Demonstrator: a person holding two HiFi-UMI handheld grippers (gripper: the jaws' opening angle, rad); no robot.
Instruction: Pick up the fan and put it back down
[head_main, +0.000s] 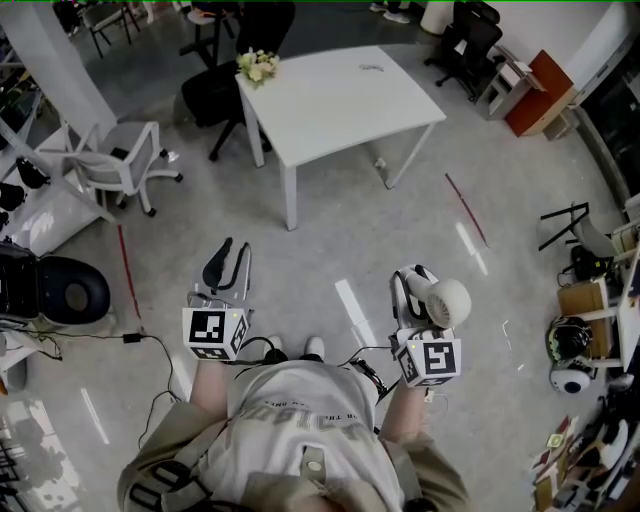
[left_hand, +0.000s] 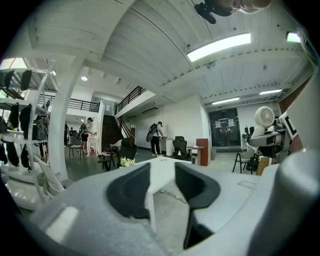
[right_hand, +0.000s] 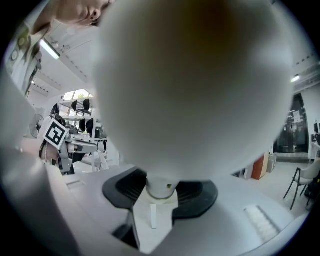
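Note:
The white fan (head_main: 446, 302) is up in the air at the right, well short of the white table (head_main: 340, 100). My right gripper (head_main: 416, 286) is shut on it. In the right gripper view the fan's round head (right_hand: 195, 85) fills most of the picture, and its short stem (right_hand: 161, 187) sits pinched between the two dark pads (right_hand: 125, 189). My left gripper (head_main: 232, 258) is held level beside it at the left. Its jaws stand a little apart with nothing between them, and the table (left_hand: 161, 168) shows through the gap of the left gripper (left_hand: 162, 186).
A small bunch of flowers (head_main: 258, 67) lies on the table's far left corner. A black office chair (head_main: 228, 80) stands behind the table and a white chair (head_main: 120, 165) at the left. Shelves and gear (head_main: 585, 330) line the right side. Cables (head_main: 130, 338) run over the grey floor.

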